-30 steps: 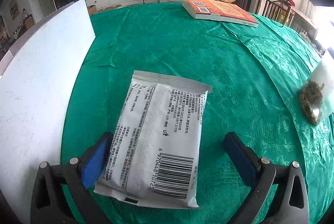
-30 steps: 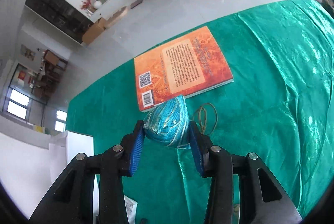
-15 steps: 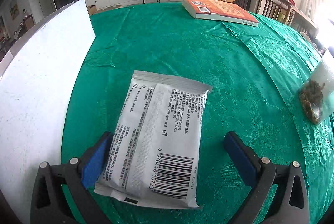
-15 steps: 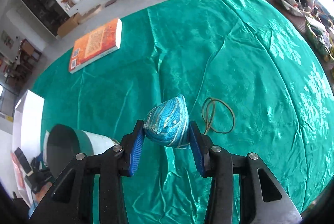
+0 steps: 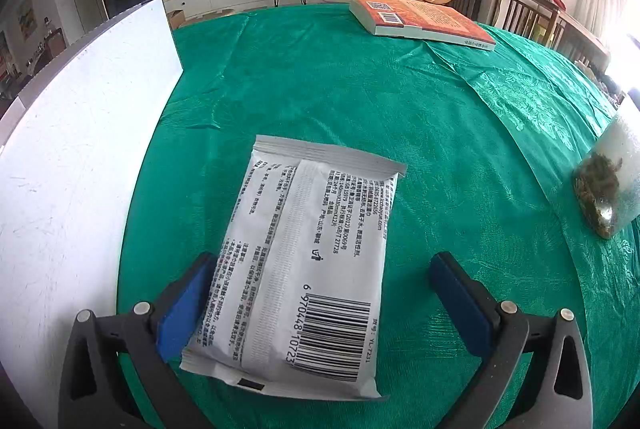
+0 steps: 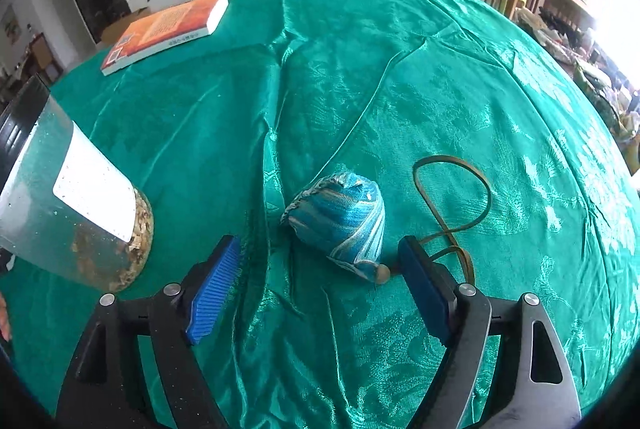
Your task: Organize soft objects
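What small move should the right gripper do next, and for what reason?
Probably lift the right gripper straight back. Its jaws have just been opening, and the blue pouch now lies free on the green cloth between them, touching neither pad. A clean retreat avoids dragging it or its brown cord.

Surface (image 6: 400, 77) under wrinkled green cloth (image 5: 400, 101). On it: white packet (image 5: 308, 269), orange book (image 5: 424, 19), blue pouch (image 6: 340, 217) with brown cord (image 6: 452, 197) beside it. Clear bag (image 6: 72, 209) of dried bits, white board (image 5: 80, 149) at left.
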Action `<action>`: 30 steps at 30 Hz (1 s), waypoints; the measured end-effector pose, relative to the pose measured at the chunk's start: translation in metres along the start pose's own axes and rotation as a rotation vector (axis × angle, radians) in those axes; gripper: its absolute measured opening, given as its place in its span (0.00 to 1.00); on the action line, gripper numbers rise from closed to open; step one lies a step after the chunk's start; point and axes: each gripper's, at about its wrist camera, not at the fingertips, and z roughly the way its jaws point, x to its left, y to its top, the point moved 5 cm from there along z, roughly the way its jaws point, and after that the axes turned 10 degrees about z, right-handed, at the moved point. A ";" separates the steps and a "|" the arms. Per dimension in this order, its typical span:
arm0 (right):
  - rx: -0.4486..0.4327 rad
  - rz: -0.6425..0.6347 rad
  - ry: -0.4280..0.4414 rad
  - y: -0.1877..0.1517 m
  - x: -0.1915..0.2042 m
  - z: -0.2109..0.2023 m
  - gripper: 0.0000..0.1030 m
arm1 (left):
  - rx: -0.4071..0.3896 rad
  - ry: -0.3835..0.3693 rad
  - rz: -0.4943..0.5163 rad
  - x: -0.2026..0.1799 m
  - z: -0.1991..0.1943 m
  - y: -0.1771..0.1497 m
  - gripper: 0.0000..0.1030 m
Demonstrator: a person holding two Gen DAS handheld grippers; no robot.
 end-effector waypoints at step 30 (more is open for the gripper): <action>-0.077 -0.018 -0.022 -0.006 0.007 0.007 0.94 | 0.001 0.000 0.000 0.000 0.000 0.000 1.00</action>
